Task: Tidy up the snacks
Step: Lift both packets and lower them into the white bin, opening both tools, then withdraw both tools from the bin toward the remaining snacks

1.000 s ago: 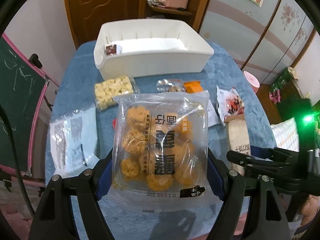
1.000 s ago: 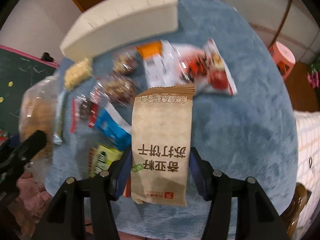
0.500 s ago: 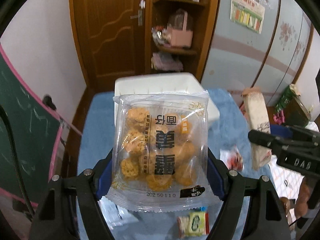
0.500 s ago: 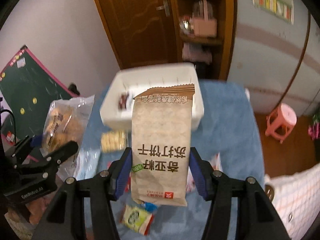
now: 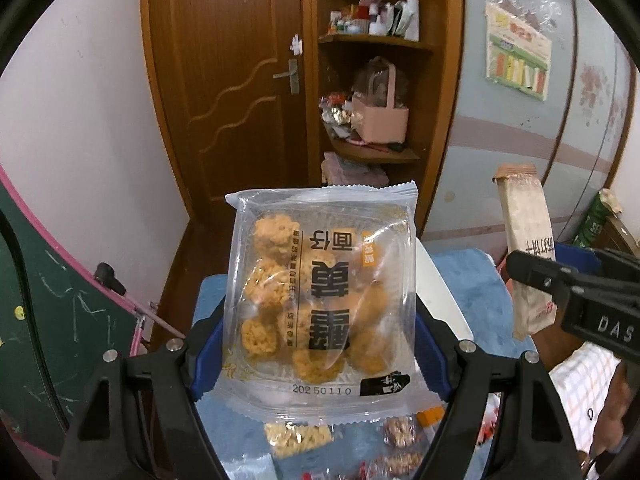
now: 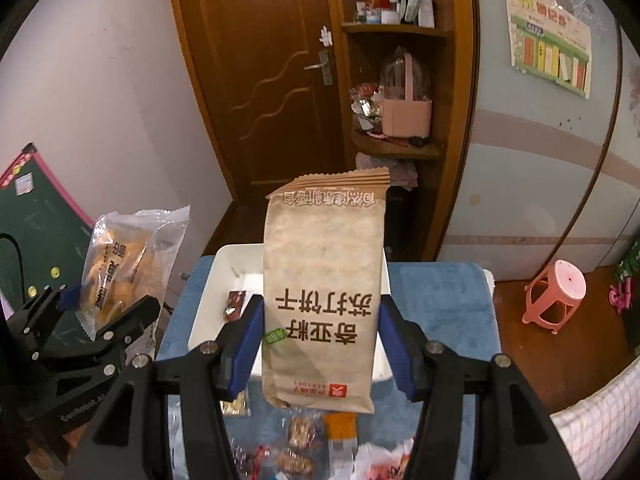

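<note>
In the left wrist view, the left gripper (image 5: 320, 344) is gripping a clear pack of golden puffed snacks (image 5: 320, 300), its blue pads pressing on both side edges while the pack is hanging above the blue table (image 5: 464, 280). Most of the white bin (image 5: 440, 292) is hiding behind the pack, with only a strip of its rim showing. Loose snack packets (image 5: 300, 438) are lying on the table below. At the right, the right gripper (image 5: 532, 280) is holding a tan cracker bag (image 5: 528, 240).

In the right wrist view, the right gripper (image 6: 320, 332) is clamping the cracker bag (image 6: 324, 300) by its lower sides, upright, in front of the bin (image 6: 208, 300), which is holding one small dark packet (image 6: 234, 305). The left gripper (image 6: 100, 316) is carrying its pack (image 6: 128, 264) beside it.

The risks, as I judge them: both packs are blocking the cameras' sight of the bin, so a release could be landing on the rim or table. The slick film may be slipping from the pads, and the two grippers, near each other, could be colliding over the bin.
</note>
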The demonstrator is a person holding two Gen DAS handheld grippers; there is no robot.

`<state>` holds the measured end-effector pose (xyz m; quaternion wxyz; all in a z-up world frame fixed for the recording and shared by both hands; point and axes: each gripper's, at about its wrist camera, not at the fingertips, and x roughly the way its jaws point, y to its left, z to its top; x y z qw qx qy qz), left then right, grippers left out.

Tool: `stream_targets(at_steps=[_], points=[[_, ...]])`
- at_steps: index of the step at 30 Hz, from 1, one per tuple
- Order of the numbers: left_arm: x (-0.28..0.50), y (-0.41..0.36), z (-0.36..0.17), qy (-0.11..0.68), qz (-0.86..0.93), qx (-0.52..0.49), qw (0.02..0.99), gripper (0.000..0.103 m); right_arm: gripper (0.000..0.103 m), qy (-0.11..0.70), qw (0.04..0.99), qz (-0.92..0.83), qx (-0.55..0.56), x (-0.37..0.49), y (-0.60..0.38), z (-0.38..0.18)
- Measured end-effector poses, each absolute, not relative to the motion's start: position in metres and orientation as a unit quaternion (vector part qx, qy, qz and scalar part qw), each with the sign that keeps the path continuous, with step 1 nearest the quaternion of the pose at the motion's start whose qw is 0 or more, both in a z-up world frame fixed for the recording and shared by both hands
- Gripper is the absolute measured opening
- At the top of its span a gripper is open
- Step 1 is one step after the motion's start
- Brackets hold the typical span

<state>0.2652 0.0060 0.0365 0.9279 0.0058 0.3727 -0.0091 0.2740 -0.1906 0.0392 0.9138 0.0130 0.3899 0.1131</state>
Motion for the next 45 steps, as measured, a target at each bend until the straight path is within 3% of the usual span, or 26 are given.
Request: stream_targets(at_steps=[10, 14, 16, 17, 20, 34, 45], points=[[0.34, 0.007, -0.037, 0.451, -0.002, -0.007, 0.893, 0.084, 0.06, 0.461, 0.883, 0.09, -0.007, 0.348, -0.173, -0.026], [0.355, 0.019, -0.058, 0.48, -0.011, -0.049, 0.876, 0.086, 0.06, 0.485, 0.869, 0.093, 0.038, 0.365, -0.178, -0.052], [0.358, 0.022, -0.061, 0.484, -0.01, -0.062, 0.873, 0.086, 0.065, 0.48, 0.87, 0.097, 0.06, 0.368, -0.18, -0.057], [0.358, 0.023, -0.062, 0.485, -0.009, -0.067, 0.872, 0.086, 0.075, 0.479, 0.87, 0.097, 0.063, 0.368, -0.181, -0.059], [0.355, 0.022, -0.061, 0.481, -0.003, -0.056, 0.875, 0.086, 0.078, 0.481, 0.868, 0.1, 0.074, 0.365, -0.183, -0.061], [0.272, 0.035, -0.04, 0.466, 0.002, -0.002, 0.885, 0.086, 0.078, 0.466, 0.874, 0.13, 0.053, 0.3, -0.186, -0.034], [0.169, 0.051, -0.015, 0.442, -0.006, 0.005, 0.897, 0.086, 0.078, 0.396, 0.904, 0.154, 0.045, 0.196, -0.195, -0.001]])
